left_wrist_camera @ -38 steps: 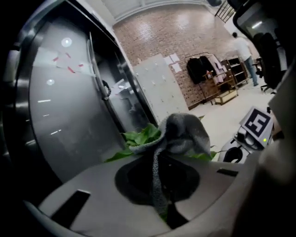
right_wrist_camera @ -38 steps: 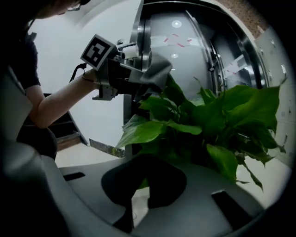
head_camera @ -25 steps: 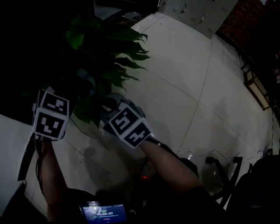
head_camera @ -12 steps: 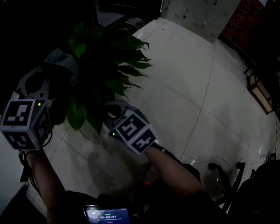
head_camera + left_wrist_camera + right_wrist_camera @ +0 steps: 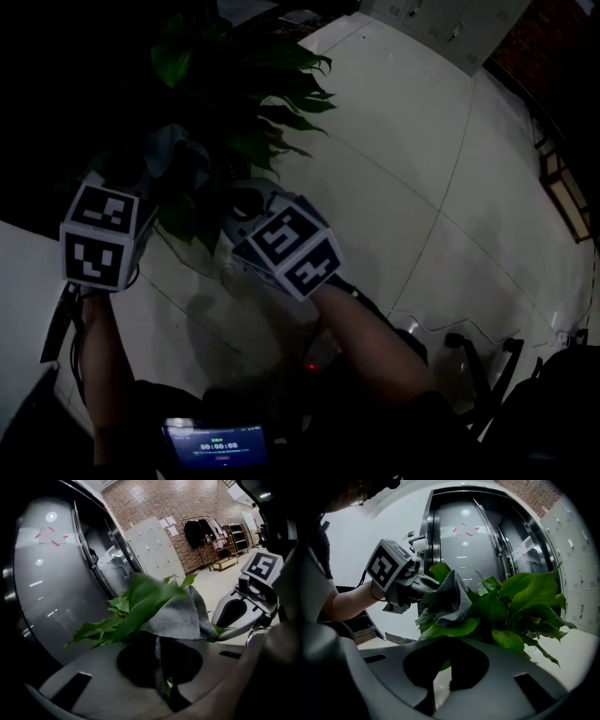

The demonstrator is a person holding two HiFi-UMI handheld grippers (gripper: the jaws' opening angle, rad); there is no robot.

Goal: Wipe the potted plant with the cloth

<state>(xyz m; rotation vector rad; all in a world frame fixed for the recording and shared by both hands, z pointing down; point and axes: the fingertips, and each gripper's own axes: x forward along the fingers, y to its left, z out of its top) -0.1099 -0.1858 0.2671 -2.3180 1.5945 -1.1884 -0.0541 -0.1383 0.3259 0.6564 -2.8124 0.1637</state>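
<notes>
A leafy green potted plant point(image 5: 253, 112) stands on the pale floor; its pot is hidden. My left gripper point(image 5: 169, 159) is shut on a grey cloth point(image 5: 180, 150), and the cloth lies over the leaves on the plant's left side. The left gripper view shows the cloth point(image 5: 180, 613) draped over a long leaf point(image 5: 140, 606), with a strip of it pinched in my left gripper point(image 5: 159, 641). My right gripper point(image 5: 246, 199) reaches into the foliage from below and is shut on a leaf point(image 5: 450, 630). In the right gripper view the left gripper point(image 5: 426, 585) presses the cloth point(image 5: 452, 597) against the plant point(image 5: 520, 602).
Grey lockers point(image 5: 441, 23) line the far wall. Steel lift doors point(image 5: 464, 536) stand behind the plant. A dark stand point(image 5: 478, 361) and a cable lie on the floor at lower right. A lit screen point(image 5: 216, 442) sits at the bottom, a white surface point(image 5: 19, 309) at left.
My left gripper swung out to the left and up with the cloth, then came back onto the plant's leaves. The right gripper stayed in place.
</notes>
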